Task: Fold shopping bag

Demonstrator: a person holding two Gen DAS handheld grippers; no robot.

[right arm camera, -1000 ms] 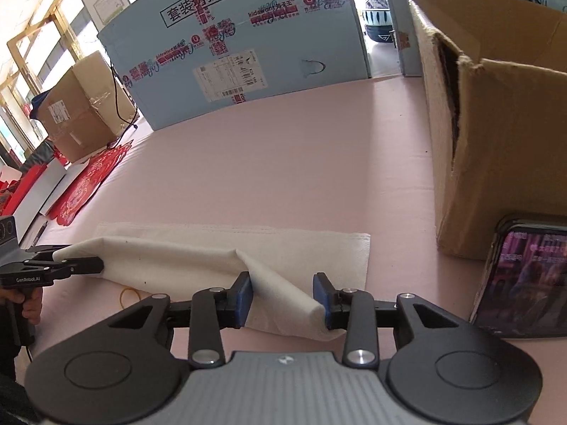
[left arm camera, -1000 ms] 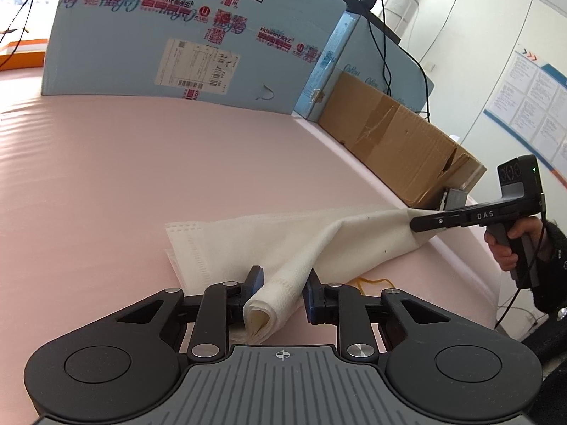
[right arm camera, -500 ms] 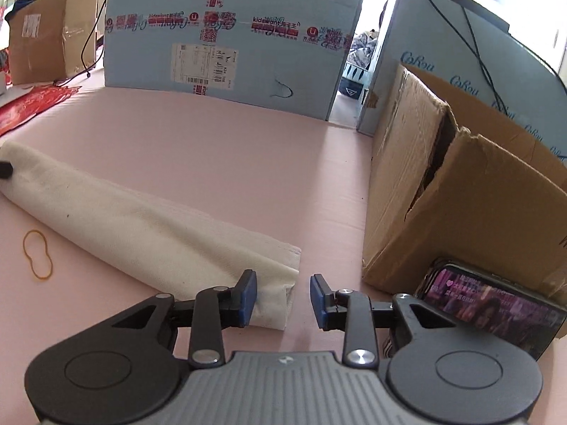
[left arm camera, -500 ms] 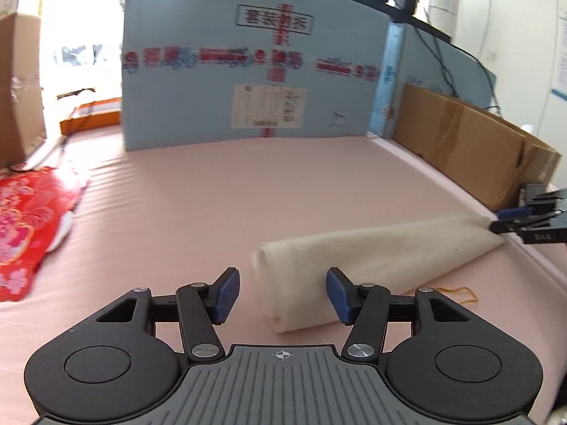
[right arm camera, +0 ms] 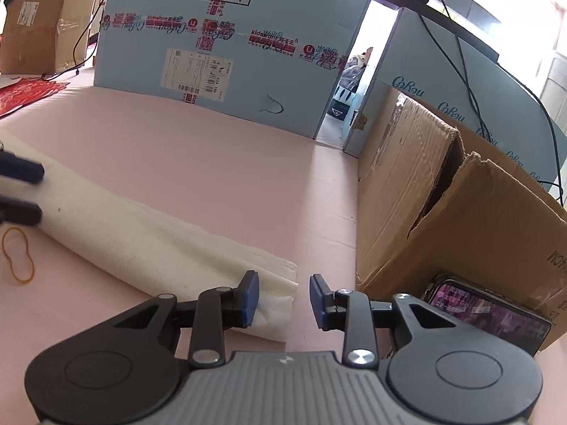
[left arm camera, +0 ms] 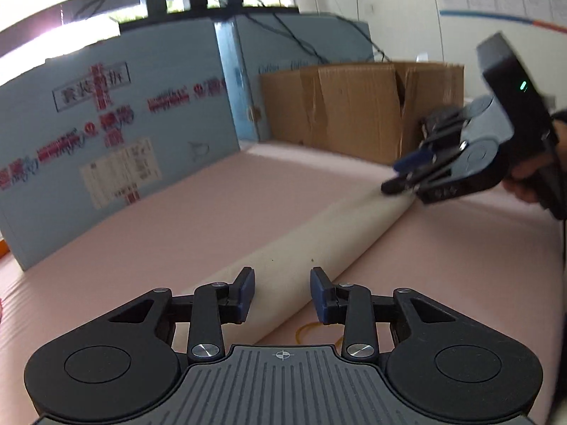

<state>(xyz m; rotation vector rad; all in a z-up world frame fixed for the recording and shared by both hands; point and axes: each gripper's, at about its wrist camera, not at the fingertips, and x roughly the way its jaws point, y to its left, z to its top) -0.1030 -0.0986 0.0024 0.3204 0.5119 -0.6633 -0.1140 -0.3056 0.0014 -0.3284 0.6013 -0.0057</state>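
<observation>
Bag (right arm camera: 117, 237) lay folded into a long strip on the bench (right arm camera: 198, 163), both grippers' jaws wide and empty at its ends; next likely regrasp an end to fold it across.

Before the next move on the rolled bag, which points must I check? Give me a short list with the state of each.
1. Left gripper open around its end of the bag: ok.
2. Right gripper open at the other end: ok, though the roll sits against its left finger, not centred.
3. Bag holds its long rolled shape on the pink table: ok.
4. Rubber band free beside the roll, within view: ok.
5. Phone and cardboard box apart from the bag: ok.
6. Layers at the right end even: not ok, edges stick out.
</observation>
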